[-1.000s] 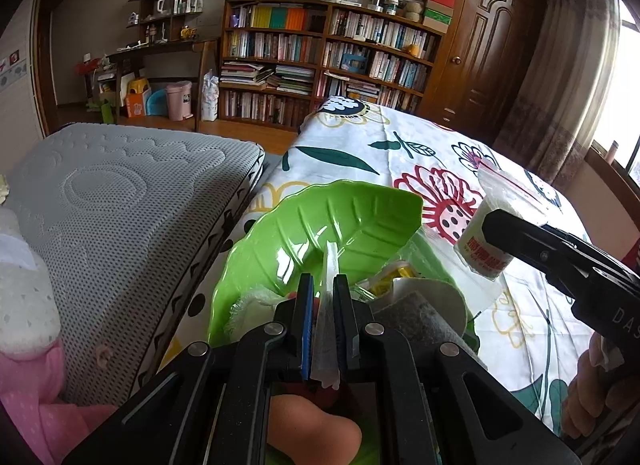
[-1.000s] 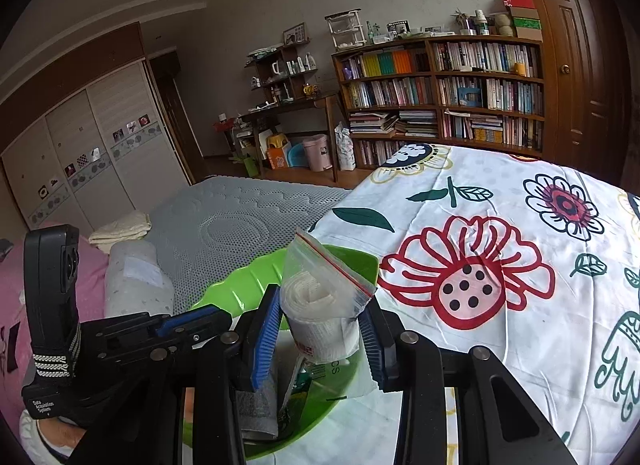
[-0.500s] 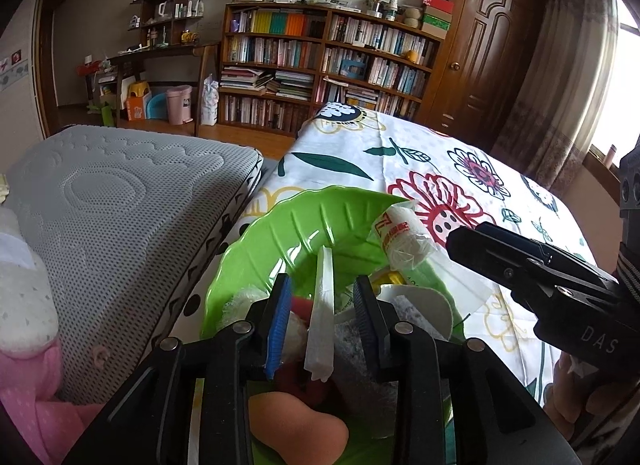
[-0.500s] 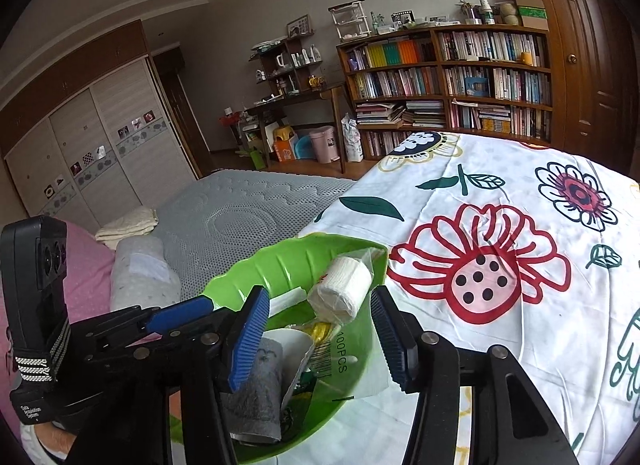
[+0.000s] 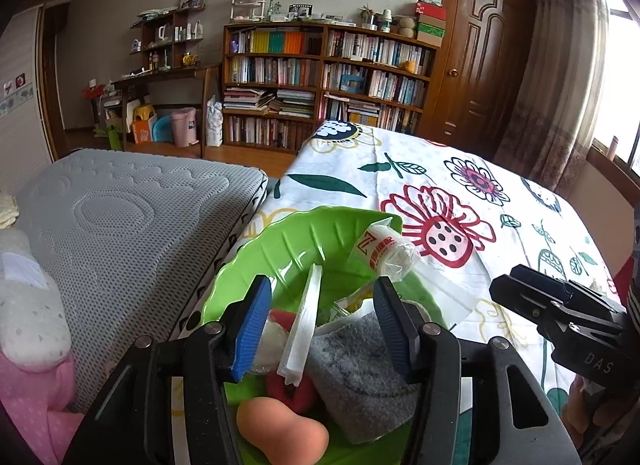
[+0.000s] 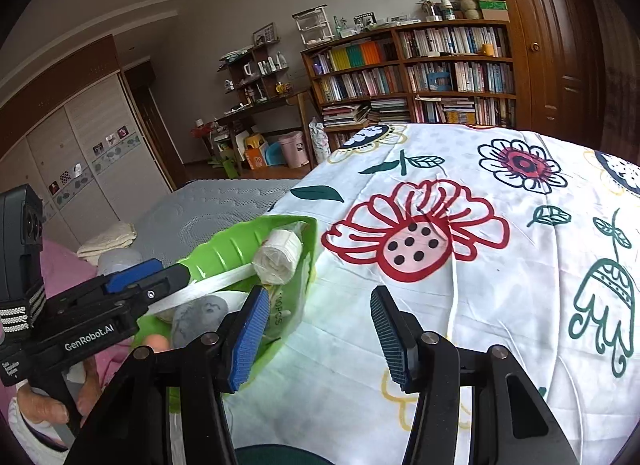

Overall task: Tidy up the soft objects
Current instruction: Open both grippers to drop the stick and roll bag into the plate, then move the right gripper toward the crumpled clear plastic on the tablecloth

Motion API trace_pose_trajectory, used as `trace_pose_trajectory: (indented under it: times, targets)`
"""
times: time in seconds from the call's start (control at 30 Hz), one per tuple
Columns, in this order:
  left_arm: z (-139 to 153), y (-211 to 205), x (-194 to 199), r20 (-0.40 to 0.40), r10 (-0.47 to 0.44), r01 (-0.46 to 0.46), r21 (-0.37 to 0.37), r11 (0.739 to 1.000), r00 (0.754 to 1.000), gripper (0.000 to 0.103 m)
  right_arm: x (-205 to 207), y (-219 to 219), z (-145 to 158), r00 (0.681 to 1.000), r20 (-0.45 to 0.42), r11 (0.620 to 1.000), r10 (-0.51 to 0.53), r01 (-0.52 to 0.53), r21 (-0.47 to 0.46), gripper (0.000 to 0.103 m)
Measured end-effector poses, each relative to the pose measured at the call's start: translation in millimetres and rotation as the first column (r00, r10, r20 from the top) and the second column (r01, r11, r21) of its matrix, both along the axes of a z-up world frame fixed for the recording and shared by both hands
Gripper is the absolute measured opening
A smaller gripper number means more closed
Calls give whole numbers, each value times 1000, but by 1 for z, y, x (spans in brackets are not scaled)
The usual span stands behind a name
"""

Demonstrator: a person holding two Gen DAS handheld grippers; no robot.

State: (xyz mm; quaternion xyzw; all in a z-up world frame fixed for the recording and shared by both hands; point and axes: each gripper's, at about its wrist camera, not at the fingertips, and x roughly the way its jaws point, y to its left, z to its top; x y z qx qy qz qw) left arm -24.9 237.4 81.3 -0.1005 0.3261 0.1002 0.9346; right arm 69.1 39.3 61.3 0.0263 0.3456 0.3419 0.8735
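Note:
A green leaf-shaped tray (image 5: pixel 288 249) lies on the flowered bedsheet and also shows in the right wrist view (image 6: pixel 224 249). It holds a white gauze roll in a clear bag (image 5: pixel 386 251) (image 6: pixel 278 257), a flat white strip (image 5: pixel 304 325), a grey sock (image 5: pixel 360 369), a red item and a peach sponge (image 5: pixel 280 431). My left gripper (image 5: pixel 324 325) is open over the tray, jaws on either side of the strip without touching it. My right gripper (image 6: pixel 316 337) is open and empty, just right of the tray above the sheet.
A grey mattress (image 5: pixel 120 225) lies left of the tray, with a pink pillow (image 5: pixel 28 397) at the near left. The flowered sheet (image 6: pixel 480 265) stretches right and back. A bookcase (image 5: pixel 324 85) and a wooden door (image 5: pixel 480 49) stand at the far wall.
My right gripper opened, dropped the bagged gauze roll into the tray and drew back to the right. My left gripper opened off the white strip, which now leans in the tray.

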Motion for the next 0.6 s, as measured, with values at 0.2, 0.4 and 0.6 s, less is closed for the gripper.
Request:
trace_pose_trajectory:
  times: [0.2, 0.4, 0.6]
  targets:
    - [8, -17, 2, 19, -25, 25, 41, 999, 999, 66, 2, -34, -13, 995, -42, 996, -86, 86, 1, 56]
    - [12, -34, 5, 18, -52, 50, 66, 997, 999, 69, 1, -62, -21, 987, -60, 989, -149, 149, -3, 56]
    - [15, -51, 4, 16, -78, 77, 80, 994, 997, 69, -1, -81, -24, 981, -65, 983, -182, 183, 2, 56]
